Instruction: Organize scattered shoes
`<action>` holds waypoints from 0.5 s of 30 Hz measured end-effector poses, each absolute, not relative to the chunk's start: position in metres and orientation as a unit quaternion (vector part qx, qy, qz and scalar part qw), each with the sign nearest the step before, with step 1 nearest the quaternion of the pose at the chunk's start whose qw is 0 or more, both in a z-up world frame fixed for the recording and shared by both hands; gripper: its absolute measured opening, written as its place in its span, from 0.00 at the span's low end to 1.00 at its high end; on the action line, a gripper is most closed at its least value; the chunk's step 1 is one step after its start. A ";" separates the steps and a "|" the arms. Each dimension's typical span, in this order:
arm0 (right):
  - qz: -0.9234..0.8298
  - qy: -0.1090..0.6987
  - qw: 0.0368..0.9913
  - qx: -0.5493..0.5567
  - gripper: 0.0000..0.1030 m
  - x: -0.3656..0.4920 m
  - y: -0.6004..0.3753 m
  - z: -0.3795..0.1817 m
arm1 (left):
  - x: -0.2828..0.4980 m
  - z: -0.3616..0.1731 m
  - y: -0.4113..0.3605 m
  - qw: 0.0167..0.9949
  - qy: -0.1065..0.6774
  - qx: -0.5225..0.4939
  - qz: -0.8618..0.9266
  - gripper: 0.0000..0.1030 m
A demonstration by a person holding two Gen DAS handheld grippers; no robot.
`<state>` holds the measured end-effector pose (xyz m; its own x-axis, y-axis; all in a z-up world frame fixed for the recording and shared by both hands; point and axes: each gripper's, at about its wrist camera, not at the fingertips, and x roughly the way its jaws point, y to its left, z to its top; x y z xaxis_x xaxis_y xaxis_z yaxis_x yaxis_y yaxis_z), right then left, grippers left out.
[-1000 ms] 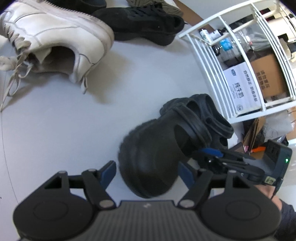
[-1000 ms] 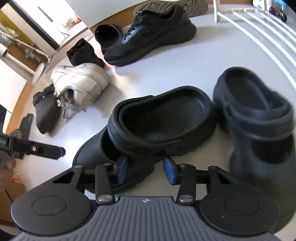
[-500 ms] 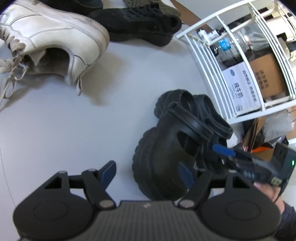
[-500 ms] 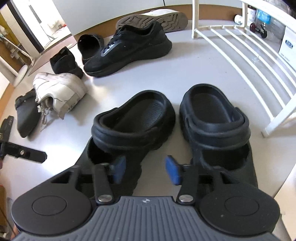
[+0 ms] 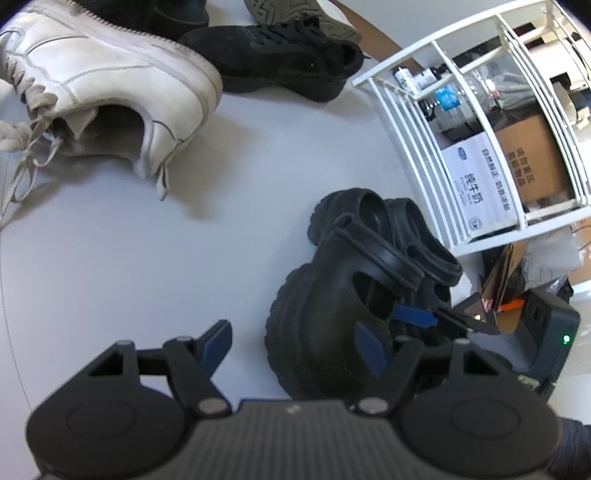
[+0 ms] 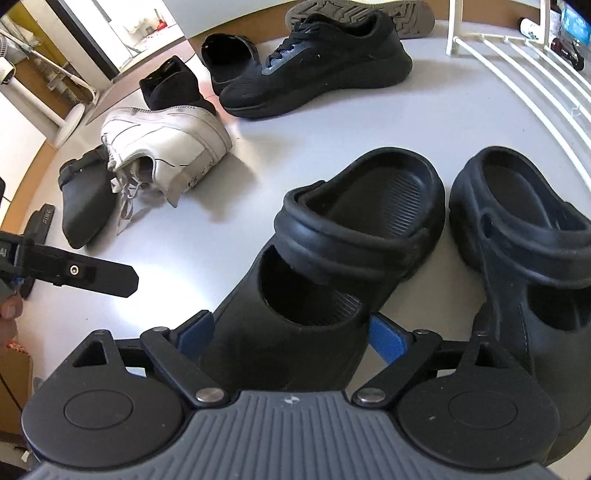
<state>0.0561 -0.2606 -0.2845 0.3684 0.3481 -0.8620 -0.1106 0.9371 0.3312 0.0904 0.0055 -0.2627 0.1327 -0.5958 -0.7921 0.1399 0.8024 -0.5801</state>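
The right gripper (image 6: 286, 338) has its jaws opening, the blue pads (image 6: 388, 338) standing on either side of the toe of a black clog (image 6: 332, 258) without pressing it; the clog sits flat on the pale grey table (image 6: 295, 133). Just beside it, to the right in the right wrist view, lies the second black clog (image 6: 517, 236) of the pair, parallel and facing the same way, the two nearly touching at the heels.

The left gripper (image 5: 291, 345) hangs over the table with its jaws spread wide and nothing between them — the near clog (image 5: 325, 314) stands just past its right pad. In the left wrist view one blue pad of the right gripper (image 5: 413, 317) shows against that clog's side.

Farther out, a white sneaker (image 6: 162, 140) with loose laces lies on its side near the middle of the table, touching a black slipper (image 6: 86, 199) at the table's edge. Beyond it stand a black sneaker (image 6: 317, 70), another low black shoe (image 6: 229, 55), a dark ankle shoe (image 6: 173, 88), and a shoe turned over, tread up (image 6: 362, 14). A white wire rack (image 5: 461, 122) stands on the table next to the clogs; behind it are a cardboard box (image 5: 532, 155) and a water bottle (image 5: 461, 96).
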 end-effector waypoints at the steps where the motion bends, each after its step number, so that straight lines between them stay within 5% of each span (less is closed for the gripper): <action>1: 0.130 0.548 0.818 0.115 0.91 0.059 -0.261 -0.287 | 0.090 -0.263 0.006 0.729 0.609 -0.187 -0.251 0.73; 15: 0.118 0.560 0.814 0.099 0.88 0.065 -0.263 -0.291 | 0.091 -0.269 0.012 0.728 0.612 -0.203 -0.234 0.72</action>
